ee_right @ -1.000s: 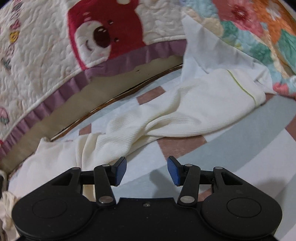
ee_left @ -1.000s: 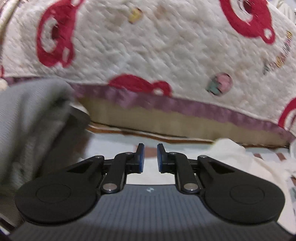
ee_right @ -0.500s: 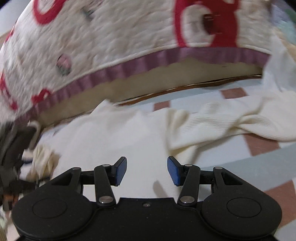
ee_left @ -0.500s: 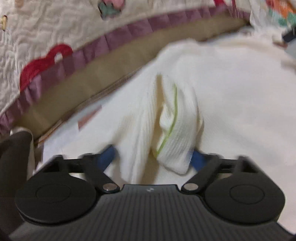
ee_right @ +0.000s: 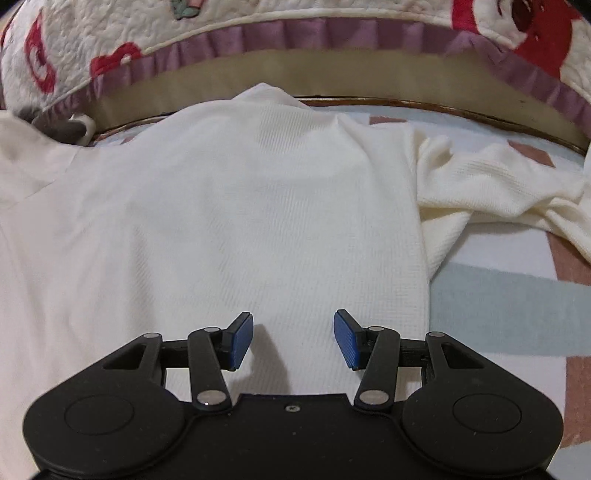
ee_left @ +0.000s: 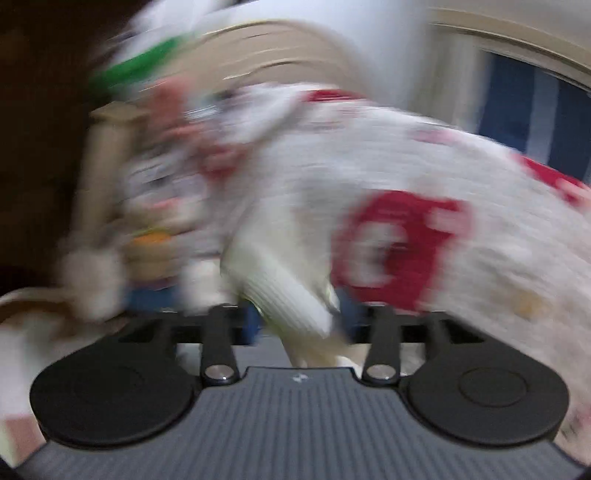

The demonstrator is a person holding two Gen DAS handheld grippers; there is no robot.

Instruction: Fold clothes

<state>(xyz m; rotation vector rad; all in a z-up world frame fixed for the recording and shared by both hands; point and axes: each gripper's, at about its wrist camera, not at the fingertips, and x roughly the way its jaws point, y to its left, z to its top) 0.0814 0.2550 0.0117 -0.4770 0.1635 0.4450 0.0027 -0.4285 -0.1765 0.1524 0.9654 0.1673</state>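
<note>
- Beneath the right gripper point(ee_right: 293, 339), one cream garment point(ee_right: 229, 206) lies spread flat on a bed sheet point(ee_right: 509, 295) patterned in pale blue, white and dusty pink blocks.
- Its fabric is a fine ribbed or waffle knit, smooth across the body; one sleeve point(ee_right: 491, 184) lies bunched and wrinkled to the right.
- Both blue ridged pads of the right gripper stand well apart, hovering over the garment's lower edge with nothing between them.
- Past the garment, a quilted white blanket point(ee_right: 110, 33) with red cartoon shapes and a purple ruffled border hangs over a tan band.
- From the left wrist, the view is heavily blurred: a ribbed cream cuff point(ee_left: 284, 299) sits between the fingers of the left gripper point(ee_left: 299, 325), in front of the same red-printed quilt point(ee_left: 406, 236).
- Whether the left gripper's fingers actually pinch the cuff cannot be told.
</note>
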